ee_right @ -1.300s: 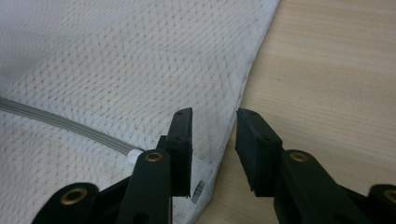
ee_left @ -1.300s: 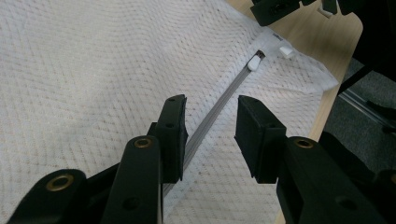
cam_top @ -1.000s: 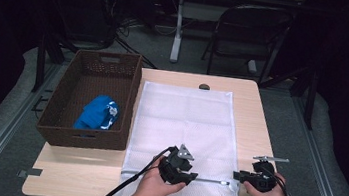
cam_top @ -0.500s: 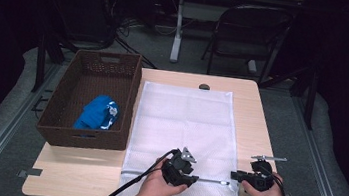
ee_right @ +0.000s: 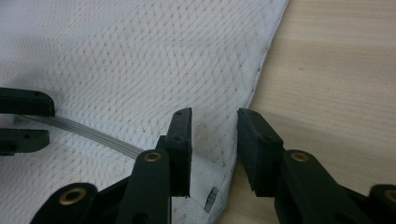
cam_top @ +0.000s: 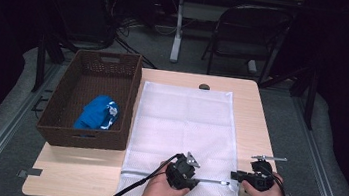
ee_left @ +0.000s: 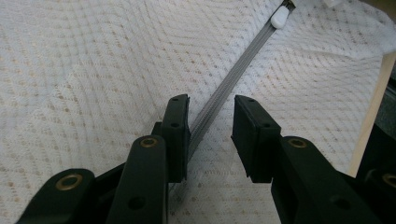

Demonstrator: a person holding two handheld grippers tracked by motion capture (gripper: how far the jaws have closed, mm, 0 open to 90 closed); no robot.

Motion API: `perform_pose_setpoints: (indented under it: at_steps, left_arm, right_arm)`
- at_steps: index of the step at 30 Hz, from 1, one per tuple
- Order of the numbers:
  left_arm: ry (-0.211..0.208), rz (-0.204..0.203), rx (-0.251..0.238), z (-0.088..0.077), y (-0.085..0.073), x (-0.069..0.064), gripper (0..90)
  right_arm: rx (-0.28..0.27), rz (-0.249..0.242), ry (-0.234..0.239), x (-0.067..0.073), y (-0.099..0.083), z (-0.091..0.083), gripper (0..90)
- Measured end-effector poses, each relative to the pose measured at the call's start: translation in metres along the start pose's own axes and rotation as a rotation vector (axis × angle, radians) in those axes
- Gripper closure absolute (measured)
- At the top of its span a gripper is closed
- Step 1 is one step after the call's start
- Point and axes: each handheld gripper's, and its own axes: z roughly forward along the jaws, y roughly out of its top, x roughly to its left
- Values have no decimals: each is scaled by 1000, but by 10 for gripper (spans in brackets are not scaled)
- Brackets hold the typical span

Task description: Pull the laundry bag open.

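Straddling the zipper (ee_left: 224, 95) of a white mesh laundry bag (cam_top: 183, 129) at lower centre, the left gripper (ee_left: 211, 135), jaws just narrowing but unclamped, must pinch beside the pull while the right gripper (ee_right: 215, 144) hovers released over the bag's corner.

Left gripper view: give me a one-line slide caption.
Left gripper, jaws apart and closing in, straddles the grey zipper of the white mesh laundry bag, white zipper pull ahead.
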Motion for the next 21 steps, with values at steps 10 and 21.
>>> perform_pose_setpoints:
  at_steps: [10,21]
  left_arm:
    - [-2,7,0,3,-2,0,678]
    - [-7,-4,-9,3,-2,0,682]
  right_arm:
    - [5,1,-23,-2,0,-1,660]
    - [16,-13,-17,2,1,4,668]
